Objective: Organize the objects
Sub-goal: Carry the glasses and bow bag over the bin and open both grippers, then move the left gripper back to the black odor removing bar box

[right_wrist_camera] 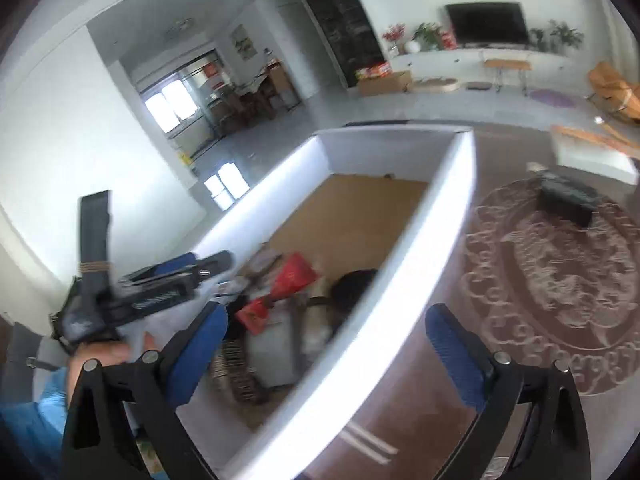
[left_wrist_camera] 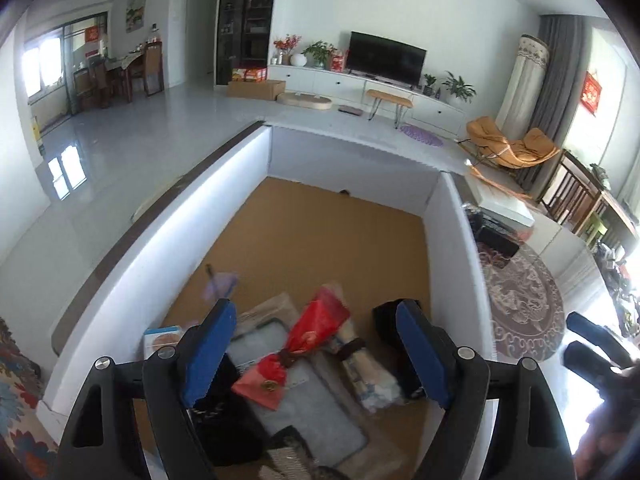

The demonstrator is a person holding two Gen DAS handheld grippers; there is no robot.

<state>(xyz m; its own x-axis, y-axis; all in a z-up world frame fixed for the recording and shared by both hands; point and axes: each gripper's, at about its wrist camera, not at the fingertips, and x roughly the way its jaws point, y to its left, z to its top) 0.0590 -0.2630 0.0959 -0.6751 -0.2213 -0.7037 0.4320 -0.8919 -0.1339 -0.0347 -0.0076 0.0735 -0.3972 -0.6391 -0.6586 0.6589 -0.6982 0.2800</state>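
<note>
Right now your left gripper (left_wrist_camera: 316, 354) stands wide with nothing between its blue pads, hanging over the white-walled box (left_wrist_camera: 224, 184). Below it, a red packet (left_wrist_camera: 316, 320) lies on a grey pouch (left_wrist_camera: 316, 408) near the box's near edge, with a black object (left_wrist_camera: 390, 314) by the right wall. Your right gripper (right_wrist_camera: 324, 354) is also spread wide and empty, straddling the box's right wall (right_wrist_camera: 420, 232).

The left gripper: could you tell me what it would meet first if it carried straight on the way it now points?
Most likely the red packet, which lies on top of the pile in the white box, between the fingers of the open left gripper. Nothing shows in the way, though depth is hard to judge.
</note>
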